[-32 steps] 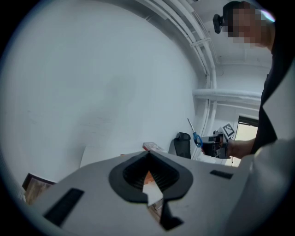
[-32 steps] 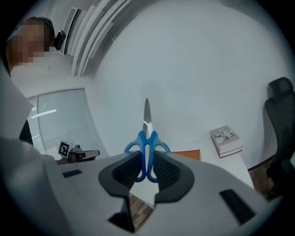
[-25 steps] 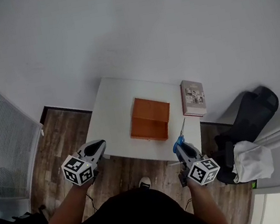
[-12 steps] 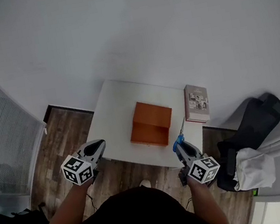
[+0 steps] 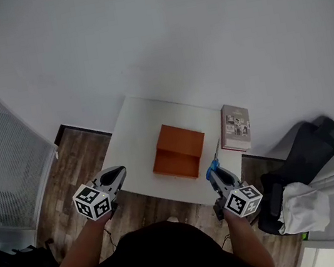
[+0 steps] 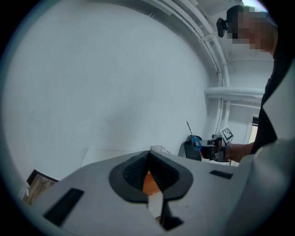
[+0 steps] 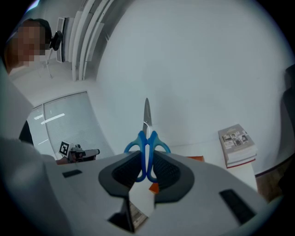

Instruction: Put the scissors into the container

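Observation:
Blue-handled scissors (image 7: 146, 140) stand blades-up in my right gripper (image 7: 146, 167), which is shut on their handles. In the head view the scissors (image 5: 215, 157) point toward the white table (image 5: 136, 140) from its near right corner, held by the right gripper (image 5: 214, 172). An open orange box, the container (image 5: 178, 150), sits mid-table, left of the scissors. My left gripper (image 5: 116, 176) hovers off the table's near left edge, shut with nothing in it; the left gripper view shows the container (image 6: 148, 180) behind the closed jaws.
A book (image 5: 236, 127) lies on the table's right edge. A black bag (image 5: 304, 157) with a white cloth (image 5: 303, 207) stands on the floor at right. A white wall runs behind the table; wood floor (image 5: 80, 163) lies to the left.
The head view has shifted slightly, so the table and box sit a little lower and further left. Both grippers keep their places and their hold.

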Demonstrator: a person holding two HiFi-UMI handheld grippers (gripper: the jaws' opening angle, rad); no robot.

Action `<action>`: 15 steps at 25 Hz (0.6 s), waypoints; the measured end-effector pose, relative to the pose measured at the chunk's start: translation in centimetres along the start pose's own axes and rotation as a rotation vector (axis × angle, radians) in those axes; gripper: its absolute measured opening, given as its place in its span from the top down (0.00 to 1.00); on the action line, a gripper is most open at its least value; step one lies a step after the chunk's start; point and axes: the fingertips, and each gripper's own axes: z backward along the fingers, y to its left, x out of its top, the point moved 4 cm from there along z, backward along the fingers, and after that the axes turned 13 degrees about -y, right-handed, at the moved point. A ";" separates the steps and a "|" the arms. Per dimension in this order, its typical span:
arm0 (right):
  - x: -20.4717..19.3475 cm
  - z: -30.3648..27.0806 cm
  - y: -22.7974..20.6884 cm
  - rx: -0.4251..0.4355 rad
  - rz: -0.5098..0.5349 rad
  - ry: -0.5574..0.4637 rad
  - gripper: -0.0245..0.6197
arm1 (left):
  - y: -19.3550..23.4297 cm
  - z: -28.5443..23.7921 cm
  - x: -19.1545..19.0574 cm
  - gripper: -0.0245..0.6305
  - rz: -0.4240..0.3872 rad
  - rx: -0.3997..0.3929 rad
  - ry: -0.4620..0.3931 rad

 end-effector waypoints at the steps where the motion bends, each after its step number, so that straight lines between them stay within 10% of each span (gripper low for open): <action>1: 0.0 -0.1 -0.2 0.005 0.002 0.003 0.83 | -0.1 -0.2 -0.1 0.95 0.002 0.004 -0.003; 15: -0.2 -1.0 -1.6 -0.010 -0.003 0.021 0.83 | 0.2 -1.7 -1.5 0.95 0.039 -0.011 0.026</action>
